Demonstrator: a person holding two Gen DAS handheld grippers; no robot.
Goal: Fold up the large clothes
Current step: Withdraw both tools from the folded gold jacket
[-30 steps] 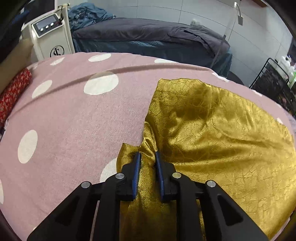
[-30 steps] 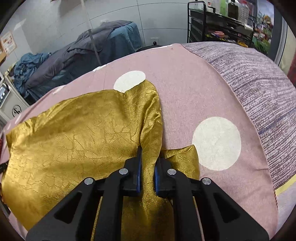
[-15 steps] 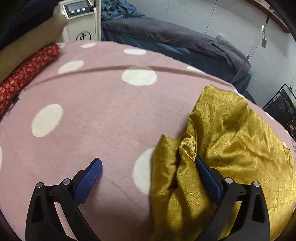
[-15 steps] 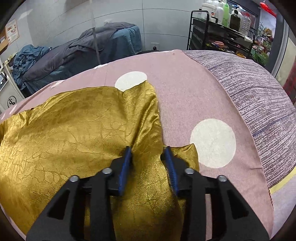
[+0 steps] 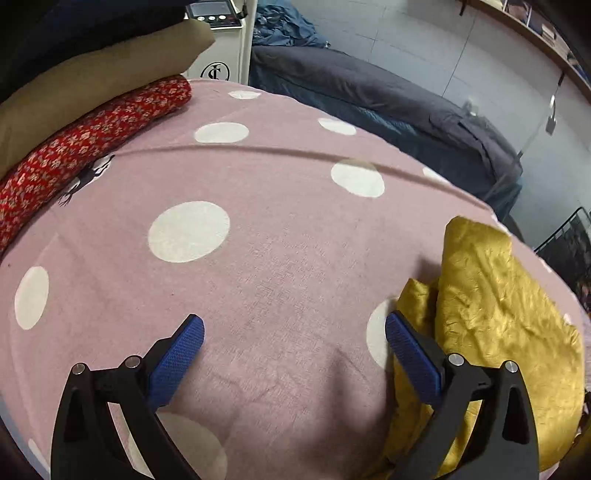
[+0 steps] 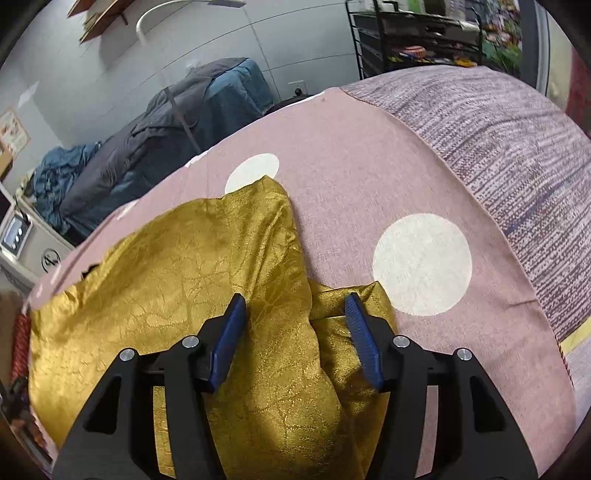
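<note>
Gold garment [image 5: 495,317] cut off at right edge; shelf items [image 6: 436,33] blurred.

The left gripper [image 5: 293,325] hangs over the pink polka-dot bedspread [image 5: 258,240], only bare cover between its widely parted jaws. The crumpled gold satin garment [image 5: 498,314] lies to its right, just past the right finger. A red floral fabric roll [image 5: 85,144] lies far ahead to its left, a tan cushion [image 5: 92,81] behind that. The right gripper [image 6: 295,314] sits over the garment's near edge, a raised fold between its parted jaws, untouched. A grey striped blanket [image 6: 498,147] lies ahead to its right.
</note>
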